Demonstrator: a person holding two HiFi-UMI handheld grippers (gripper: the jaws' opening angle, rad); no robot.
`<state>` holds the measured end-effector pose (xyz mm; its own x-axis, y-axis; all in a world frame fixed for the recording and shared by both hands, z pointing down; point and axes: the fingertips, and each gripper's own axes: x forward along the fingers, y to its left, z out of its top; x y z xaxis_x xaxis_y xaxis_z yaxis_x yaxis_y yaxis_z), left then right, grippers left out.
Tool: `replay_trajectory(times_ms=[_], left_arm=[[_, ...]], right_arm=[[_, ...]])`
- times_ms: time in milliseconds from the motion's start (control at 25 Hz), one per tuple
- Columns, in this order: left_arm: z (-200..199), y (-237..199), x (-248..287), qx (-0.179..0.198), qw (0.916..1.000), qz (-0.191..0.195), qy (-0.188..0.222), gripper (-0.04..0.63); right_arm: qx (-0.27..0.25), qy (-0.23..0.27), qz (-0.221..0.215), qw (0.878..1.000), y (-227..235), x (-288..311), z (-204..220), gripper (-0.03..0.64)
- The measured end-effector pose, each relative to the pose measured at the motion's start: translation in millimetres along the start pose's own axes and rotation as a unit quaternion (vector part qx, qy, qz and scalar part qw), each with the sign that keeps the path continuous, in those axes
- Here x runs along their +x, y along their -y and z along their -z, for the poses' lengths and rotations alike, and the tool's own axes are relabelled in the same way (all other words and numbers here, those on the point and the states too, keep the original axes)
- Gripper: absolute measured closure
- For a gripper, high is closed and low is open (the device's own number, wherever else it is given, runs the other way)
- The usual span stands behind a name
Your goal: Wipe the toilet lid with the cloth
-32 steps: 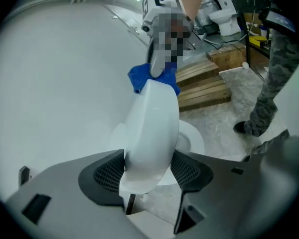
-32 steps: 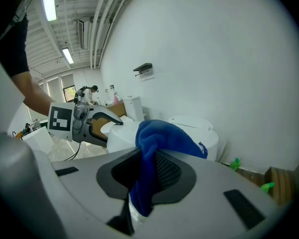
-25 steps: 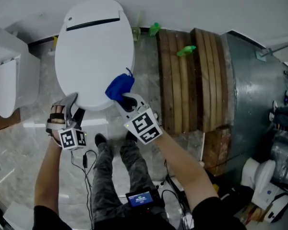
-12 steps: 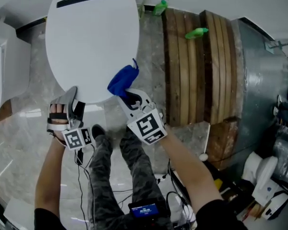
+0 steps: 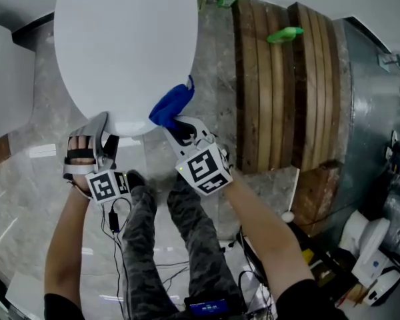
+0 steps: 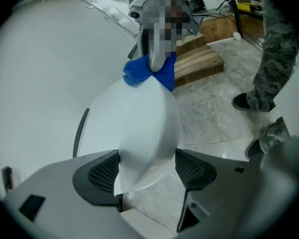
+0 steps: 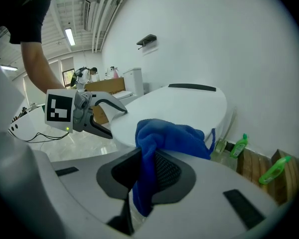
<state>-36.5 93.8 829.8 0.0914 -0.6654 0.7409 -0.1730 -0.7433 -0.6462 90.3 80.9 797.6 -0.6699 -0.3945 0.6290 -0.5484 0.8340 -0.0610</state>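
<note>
Blue cloth (image 5: 172,105), white toilet lid (image 5: 123,45), green bottle (image 5: 285,35), brown planks (image 5: 273,99), camouflage trousers (image 5: 190,245), grey marbled floor (image 5: 27,192)

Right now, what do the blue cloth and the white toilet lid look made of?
The blue cloth: probably soft microfibre or terry, fuzzy and matte; it bunches in floppy folds. The toilet lid: likely hard plastic, maybe ceramic, smooth and glossy; its white surface shows soft reflections.

**Blue cloth (image 5: 172,105) pinched at the front of the toilet lid (image 5: 123,45)**

Toilet lid: glossy white oval, shut flat, with a dark slot near its far end. Stretching away ahead of the left gripper (image 5: 109,133), front rim standing between its jaws, which have just been opening.

Cloth: deep blue, bunched, clamped in the right gripper (image 5: 180,127). Loose bulk spilling past the tips, at the lid's near right edge.
</note>
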Motion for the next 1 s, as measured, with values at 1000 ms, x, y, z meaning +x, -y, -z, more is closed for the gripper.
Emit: replay_trajectory(times_ms=[1000], left_arm=[[4.1,-5.5,-65.6,-0.244,0.9694,0.027,-0.009,0.502]], right_arm=[[0.035,-0.046,-0.066,0.996,-29.5,-7.2,-28.5,0.56]])
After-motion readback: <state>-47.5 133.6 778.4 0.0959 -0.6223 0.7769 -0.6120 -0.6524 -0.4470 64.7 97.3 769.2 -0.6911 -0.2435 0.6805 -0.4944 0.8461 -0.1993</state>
